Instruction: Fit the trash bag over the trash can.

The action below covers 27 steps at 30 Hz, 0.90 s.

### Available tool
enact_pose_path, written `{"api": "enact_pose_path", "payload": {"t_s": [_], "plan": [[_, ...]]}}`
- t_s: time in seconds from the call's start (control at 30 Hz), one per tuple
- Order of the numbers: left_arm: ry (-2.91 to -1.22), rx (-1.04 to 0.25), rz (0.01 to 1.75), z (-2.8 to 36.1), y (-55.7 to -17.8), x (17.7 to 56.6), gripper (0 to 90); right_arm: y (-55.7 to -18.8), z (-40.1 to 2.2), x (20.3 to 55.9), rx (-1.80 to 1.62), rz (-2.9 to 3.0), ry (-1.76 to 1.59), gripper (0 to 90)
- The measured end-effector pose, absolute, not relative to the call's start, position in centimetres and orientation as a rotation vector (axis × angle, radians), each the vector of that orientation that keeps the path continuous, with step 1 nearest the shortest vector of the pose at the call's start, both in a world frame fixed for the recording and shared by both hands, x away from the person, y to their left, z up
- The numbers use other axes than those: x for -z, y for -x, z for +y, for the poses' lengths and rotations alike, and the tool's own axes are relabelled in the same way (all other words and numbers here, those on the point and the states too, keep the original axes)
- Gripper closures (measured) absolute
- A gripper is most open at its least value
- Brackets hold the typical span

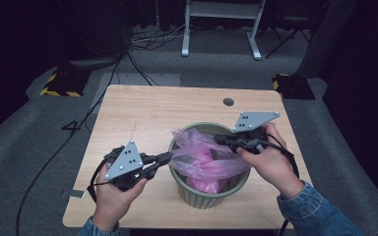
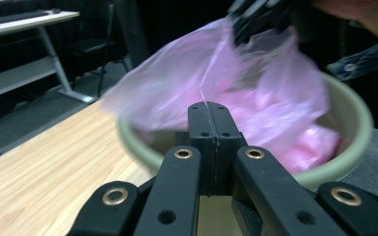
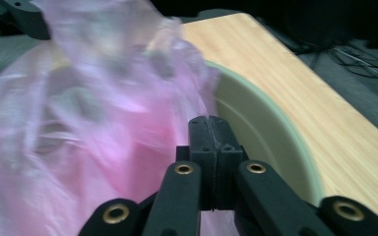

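Green bin [image 1: 211, 195] stands on the wooden surface [image 1: 142, 110], right of centre and toward the near edge. Pink plastic bag [image 1: 204, 157] sits inside the bin, its mouth bunched and rising above the rim.

Left gripper [image 1: 165, 158] is held level at 9 o'clock of the bin, pointing toward the rim. In the left gripper view its jaws are pressed fully together, a thin fold of the bag [image 2: 211, 78] running up from the seam between them; the film is pinched at the tip. The bin rim [image 2: 347, 157] curves behind the jaws.

Right gripper [image 1: 222, 139] comes in at about 2 o'clock of the bin, over the rim, pointing left into the bag. In the right gripper view its jaws meet with no gap, with pink film [image 3: 78, 123] lying against and around their tip; whether film is actually caught between them I cannot tell. The bin's inner wall [image 3: 256, 123] shows to their right.

Picture blurred around the bag in both gripper views.
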State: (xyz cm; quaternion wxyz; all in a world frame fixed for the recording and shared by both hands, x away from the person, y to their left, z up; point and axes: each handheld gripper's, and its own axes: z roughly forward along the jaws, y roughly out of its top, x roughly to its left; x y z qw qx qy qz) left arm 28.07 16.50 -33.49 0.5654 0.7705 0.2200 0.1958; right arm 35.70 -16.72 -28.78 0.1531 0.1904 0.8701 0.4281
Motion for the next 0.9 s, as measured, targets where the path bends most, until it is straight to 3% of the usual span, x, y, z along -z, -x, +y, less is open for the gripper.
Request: {"api": "enact_pose_path", "payload": {"t_s": [0.37, 0.7, 0.73, 0.77, 0.9], "plan": [[-1.784, -0.469, 0.599, 19.3, -27.5, 34.4, 90.0, -34.9, -25.5, 28.9, -1.332, 2.338, -0.788, 90.0], [-1.799, -0.486, 0.6, 20.0, -27.2, 34.4, 90.0, -34.4, -30.0, 29.6, -1.38, 2.279, -0.882, 90.0], [-1.813, -0.486, 0.579, 19.4, -27.2, 34.4, 90.0, -34.4, -29.4, 29.3, -1.403, 2.267, -0.845, 74.9], [-1.815, -0.484, 0.574, 19.1, -27.1, 34.4, 90.0, -34.5, -28.9, 29.1, -1.403, 2.251, -0.829, 66.9], [-1.817, -0.475, 0.571, 18.9, -27.2, 34.4, 90.0, -35.5, -26.6, 28.5, -1.388, 2.246, -0.777, 46.5]]}}
